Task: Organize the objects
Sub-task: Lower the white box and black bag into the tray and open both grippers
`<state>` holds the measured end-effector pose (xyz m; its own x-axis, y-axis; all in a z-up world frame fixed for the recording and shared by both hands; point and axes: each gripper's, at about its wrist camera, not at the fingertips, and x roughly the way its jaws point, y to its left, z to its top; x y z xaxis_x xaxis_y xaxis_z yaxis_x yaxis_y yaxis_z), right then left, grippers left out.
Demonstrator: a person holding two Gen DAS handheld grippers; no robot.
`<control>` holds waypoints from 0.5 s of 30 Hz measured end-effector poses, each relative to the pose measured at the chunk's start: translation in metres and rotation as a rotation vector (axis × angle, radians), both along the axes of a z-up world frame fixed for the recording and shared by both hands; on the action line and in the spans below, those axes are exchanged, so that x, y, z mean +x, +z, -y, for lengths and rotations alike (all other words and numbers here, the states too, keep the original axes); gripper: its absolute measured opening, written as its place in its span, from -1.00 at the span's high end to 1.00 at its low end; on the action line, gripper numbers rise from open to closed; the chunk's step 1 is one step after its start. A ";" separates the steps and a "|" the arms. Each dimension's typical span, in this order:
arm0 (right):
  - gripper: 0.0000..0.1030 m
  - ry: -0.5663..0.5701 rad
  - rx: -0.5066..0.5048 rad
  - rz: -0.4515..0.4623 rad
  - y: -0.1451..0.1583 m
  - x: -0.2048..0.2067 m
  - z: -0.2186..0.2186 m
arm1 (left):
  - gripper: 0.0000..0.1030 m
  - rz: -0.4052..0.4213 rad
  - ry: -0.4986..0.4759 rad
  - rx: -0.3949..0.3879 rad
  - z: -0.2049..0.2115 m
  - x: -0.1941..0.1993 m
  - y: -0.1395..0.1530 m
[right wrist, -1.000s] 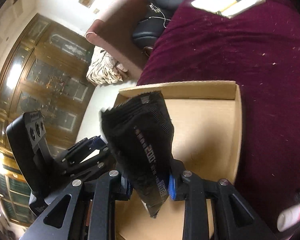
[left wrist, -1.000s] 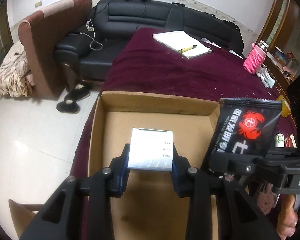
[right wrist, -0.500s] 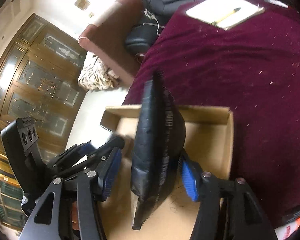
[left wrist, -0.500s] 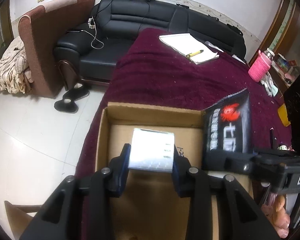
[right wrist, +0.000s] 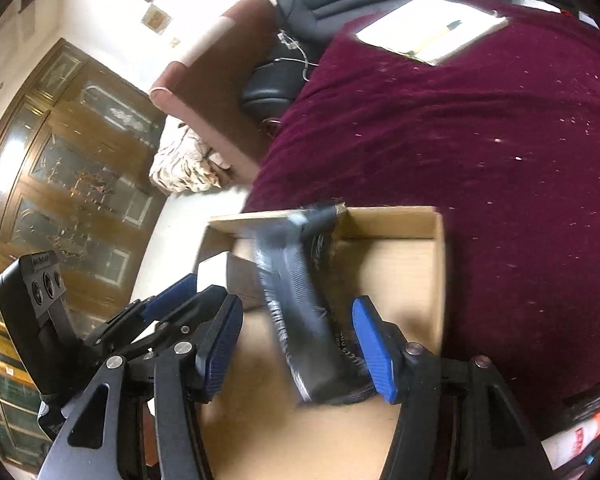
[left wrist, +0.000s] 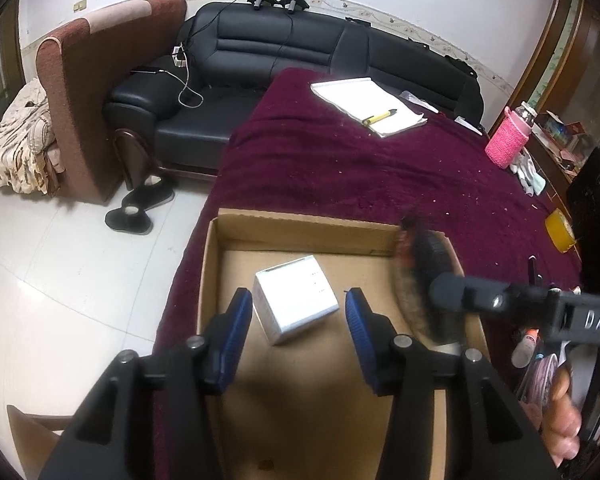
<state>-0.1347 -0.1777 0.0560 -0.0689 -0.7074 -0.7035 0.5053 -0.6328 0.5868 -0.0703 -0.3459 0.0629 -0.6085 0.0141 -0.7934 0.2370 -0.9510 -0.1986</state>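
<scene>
Left gripper (left wrist: 299,312): jaws apart, just been opening; white box (left wrist: 296,304) loose between them, mid-frame, in cardboard box (left wrist: 300,220). Right gripper (right wrist: 298,344): jaws apart; black packet (right wrist: 300,300) blurred between, w/ its lower end against the right pad.

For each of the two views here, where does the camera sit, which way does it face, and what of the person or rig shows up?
Left wrist: sits on the left tongs, looking steeply down into the cardboard box at the white box; the right tongs and a hand show at right.
Right wrist: sits on the right tongs, looking down into the cardboard box at the blurred black packet; the left tongs show at left.
Shared: cardboard box, white box, black packet, maroon cloth, notepad.
</scene>
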 end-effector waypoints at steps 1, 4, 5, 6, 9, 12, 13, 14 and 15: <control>-0.23 0.008 -0.016 -0.007 0.003 0.001 0.001 | 0.07 -0.003 -0.001 -0.002 0.001 0.002 0.001; -0.23 0.022 -0.046 -0.013 0.011 0.003 -0.002 | 0.07 -0.016 0.000 -0.006 0.004 0.009 0.007; -0.23 0.017 -0.046 -0.019 0.013 0.003 -0.006 | 0.07 -0.022 0.002 -0.005 0.005 0.013 0.009; -0.23 0.014 -0.050 -0.024 0.013 0.005 -0.011 | 0.07 -0.026 0.004 -0.004 0.006 0.015 0.010; -0.23 0.025 -0.057 -0.011 0.011 0.010 -0.021 | 0.07 -0.045 0.004 0.007 0.008 0.023 0.015; -0.23 0.031 -0.053 0.001 0.007 0.017 -0.029 | 0.05 -0.060 -0.005 0.016 0.004 0.030 0.019; -0.24 0.033 -0.048 0.002 0.004 0.020 -0.033 | 0.02 -0.066 -0.009 0.019 0.001 0.032 0.020; -0.24 0.035 -0.044 0.003 0.002 0.023 -0.037 | -0.03 -0.070 -0.014 0.020 -0.003 0.034 0.020; -0.24 0.035 -0.042 0.009 0.000 0.025 -0.041 | -0.06 -0.073 -0.016 0.022 -0.005 0.035 0.021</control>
